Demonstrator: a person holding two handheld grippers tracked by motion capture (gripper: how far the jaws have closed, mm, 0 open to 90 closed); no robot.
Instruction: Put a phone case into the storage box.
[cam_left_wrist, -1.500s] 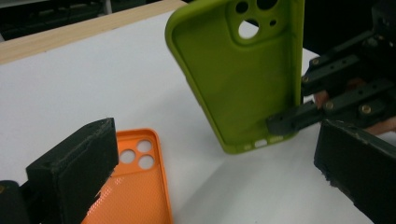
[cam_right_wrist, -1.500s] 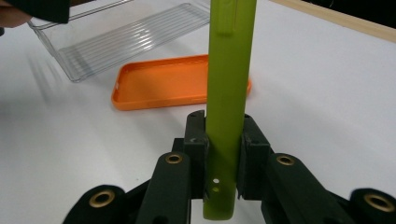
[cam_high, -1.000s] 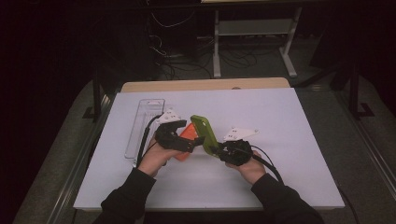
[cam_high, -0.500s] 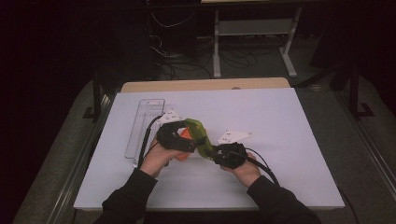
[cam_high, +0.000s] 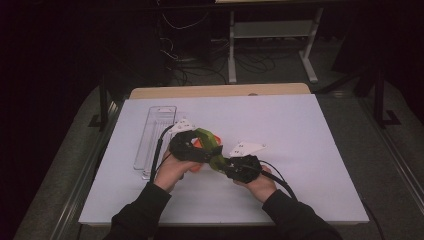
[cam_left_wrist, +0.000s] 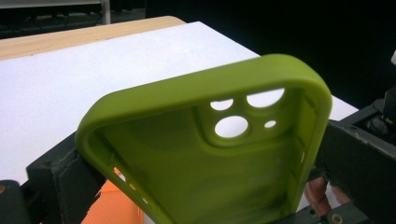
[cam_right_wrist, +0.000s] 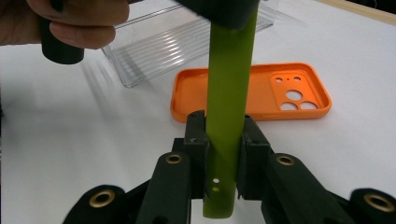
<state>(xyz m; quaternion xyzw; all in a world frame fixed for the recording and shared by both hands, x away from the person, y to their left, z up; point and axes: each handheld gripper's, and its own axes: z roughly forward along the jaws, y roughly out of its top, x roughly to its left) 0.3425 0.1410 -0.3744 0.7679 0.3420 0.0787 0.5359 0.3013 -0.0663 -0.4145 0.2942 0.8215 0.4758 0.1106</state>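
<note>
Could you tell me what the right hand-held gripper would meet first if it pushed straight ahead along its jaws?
Probably the orange phone case lying flat on the table just beyond the green case that the right hand-held gripper holds; depth is hard to judge.

The right half and far side of the bench (cam_high: 310, 130) lie bare and open. To the left, a clear tray (cam_high: 155, 135) stands in the way, and an orange case (cam_right_wrist: 252, 93) lies flat under the held green case (cam_right_wrist: 226, 93).
</note>
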